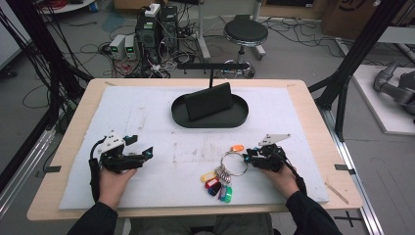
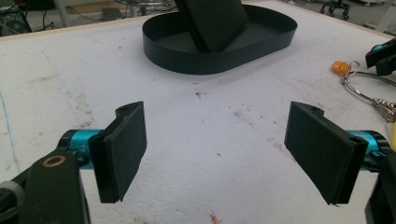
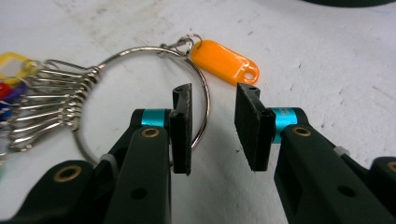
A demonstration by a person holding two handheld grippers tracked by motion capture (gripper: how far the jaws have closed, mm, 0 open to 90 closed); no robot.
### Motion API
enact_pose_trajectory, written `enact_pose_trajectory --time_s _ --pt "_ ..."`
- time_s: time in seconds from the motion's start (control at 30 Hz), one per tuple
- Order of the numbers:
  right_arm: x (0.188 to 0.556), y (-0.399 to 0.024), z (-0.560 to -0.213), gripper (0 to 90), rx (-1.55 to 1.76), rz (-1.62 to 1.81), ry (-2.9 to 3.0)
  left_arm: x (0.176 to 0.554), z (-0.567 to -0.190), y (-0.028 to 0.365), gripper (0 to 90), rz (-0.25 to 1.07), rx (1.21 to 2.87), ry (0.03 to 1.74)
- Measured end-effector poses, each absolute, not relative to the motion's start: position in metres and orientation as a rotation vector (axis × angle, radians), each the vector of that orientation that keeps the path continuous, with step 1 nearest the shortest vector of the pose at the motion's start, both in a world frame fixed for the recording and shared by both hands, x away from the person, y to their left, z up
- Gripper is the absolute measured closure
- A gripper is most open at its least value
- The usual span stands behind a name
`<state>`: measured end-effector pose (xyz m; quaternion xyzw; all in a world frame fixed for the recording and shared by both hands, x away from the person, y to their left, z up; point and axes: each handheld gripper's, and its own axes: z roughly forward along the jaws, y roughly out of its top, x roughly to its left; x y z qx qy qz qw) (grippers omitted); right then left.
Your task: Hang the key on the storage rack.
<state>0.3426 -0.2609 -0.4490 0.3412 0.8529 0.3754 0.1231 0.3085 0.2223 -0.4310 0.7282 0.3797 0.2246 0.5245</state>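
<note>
One key ring (image 3: 140, 84) with one orange tag (image 3: 224, 63) straddles the slightly parted right hand-held gripper (image 3: 212, 126); left hand-held gripper (image 2: 224, 154) gapes empty.

right gripper (image 1: 248, 155) reaches the key ring (image 1: 234, 163) on a white mat (image 1: 147, 117); left gripper (image 1: 142, 155) rests apart.

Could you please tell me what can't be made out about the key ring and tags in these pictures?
- Tags, right gripper view: cut off by the left edge.
- Ring, same view: part hidden behind the left jaw.
- Ring, left gripper view: cut off by the right edge.
- Tags, high view: too small to read.
</note>
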Motion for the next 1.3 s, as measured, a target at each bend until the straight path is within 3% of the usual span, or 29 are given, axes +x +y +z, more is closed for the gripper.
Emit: enact_pose_trajectory --time_s 0.23,0.4,0.43,0.57,1.3 --pt "0.338 -0.249 -0.451 77.4 0.900 1.009 2.473 0.308 -0.431 0.219 21.1 0.536 1.748 0.905" --pt "0.340 -0.248 -0.452 78.4 0.887 1.018 2.478 0.309 -0.431 0.217 21.1 0.532 1.746 0.903" --pt "0.341 -0.248 -0.452 84.8 0.861 1.021 2.488 0.309 -0.431 0.217 21.1 0.532 1.749 0.899" --pt "0.341 -0.246 -0.451 87.9 0.873 1.018 2.495 0.309 -0.431 0.215 21.1 0.531 1.754 0.898" --pt "0.326 -0.262 -0.406 87.9 0.832 1.291 2.257 0.307 -0.430 0.217 21.3 0.540 1.740 0.895"
